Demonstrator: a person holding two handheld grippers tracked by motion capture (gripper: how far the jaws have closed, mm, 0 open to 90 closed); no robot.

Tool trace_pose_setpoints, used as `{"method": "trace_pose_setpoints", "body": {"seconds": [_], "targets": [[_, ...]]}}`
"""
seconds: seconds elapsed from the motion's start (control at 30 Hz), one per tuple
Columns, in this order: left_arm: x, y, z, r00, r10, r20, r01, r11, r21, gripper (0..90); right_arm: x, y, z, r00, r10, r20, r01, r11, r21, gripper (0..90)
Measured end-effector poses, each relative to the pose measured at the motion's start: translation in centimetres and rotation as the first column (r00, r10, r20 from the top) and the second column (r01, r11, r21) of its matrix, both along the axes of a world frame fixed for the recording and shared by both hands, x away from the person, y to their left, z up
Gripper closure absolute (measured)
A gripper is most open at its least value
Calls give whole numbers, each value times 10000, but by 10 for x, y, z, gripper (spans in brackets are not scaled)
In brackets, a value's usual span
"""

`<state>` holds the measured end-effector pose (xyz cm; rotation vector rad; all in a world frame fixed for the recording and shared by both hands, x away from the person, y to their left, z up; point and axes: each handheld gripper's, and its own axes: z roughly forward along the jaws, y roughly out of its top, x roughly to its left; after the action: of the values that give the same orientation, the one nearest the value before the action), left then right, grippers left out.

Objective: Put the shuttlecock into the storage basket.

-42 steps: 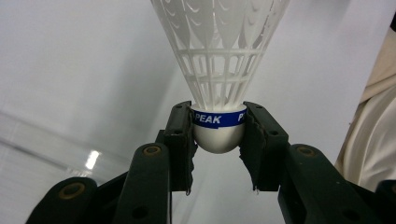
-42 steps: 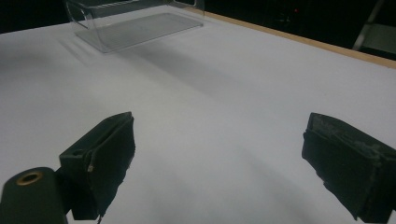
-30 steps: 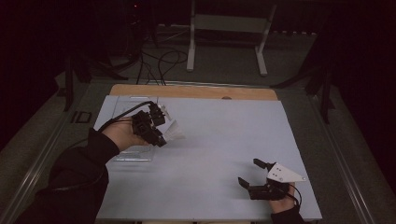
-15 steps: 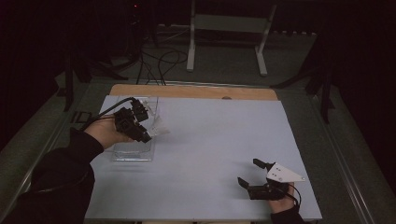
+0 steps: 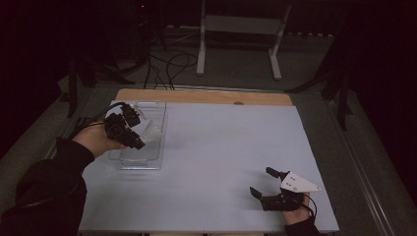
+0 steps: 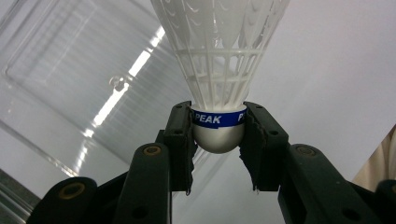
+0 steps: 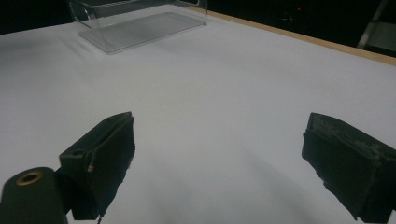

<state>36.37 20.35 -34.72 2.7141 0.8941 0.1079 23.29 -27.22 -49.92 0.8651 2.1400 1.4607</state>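
Holding a white shuttlecock (image 6: 218, 70) by its rounded cork, we keep our left tongs (image 6: 218, 135) pinched on it from both sides, the black pads pressing just at and below the blue band printed PEAK. In the left gripper view the cork sits squarely between the pads, and the plastic skirt fans out toward 12 o'clock, away from the tongs. Behind the skirt, from about 9 to 12 o'clock, lies the clear plastic tray (image 6: 70, 84); we cannot tell how far above it the shuttlecock hangs.

In the high view our left tongs (image 5: 129, 129) sit at about 9 o'clock on the pale surface (image 5: 221, 147), over the tray (image 5: 142, 162), which lies lengthwise near the left edge. The shuttlecock (image 5: 150, 132) shows as a pale blur just at 3 o'clock of those tongs, over the tray's middle.

Our right tongs (image 5: 261, 183) rest near 5 o'clock on the surface, well apart from the tray, spread wide and gripping nothing. In the right gripper view the two pads stand far apart with bare surface (image 7: 224, 93) between them, and the tray (image 7: 140, 23) lies far off at about 11 o'clock.
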Motion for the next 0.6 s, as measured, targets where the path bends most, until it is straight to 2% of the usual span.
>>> {"method": "trace_pose_setpoints", "body": {"seconds": [0.47,0.6], "targets": [[0,36,-9,9959,883,-178,-878,9957,284,658,0,0,0,10000,-18,13,18,10000,-1,92],[2,47,-15,9896,1416,-244,-1402,9888,509,658,0,0,0,10000,-6,-11,6,10000,-14,91]]}}
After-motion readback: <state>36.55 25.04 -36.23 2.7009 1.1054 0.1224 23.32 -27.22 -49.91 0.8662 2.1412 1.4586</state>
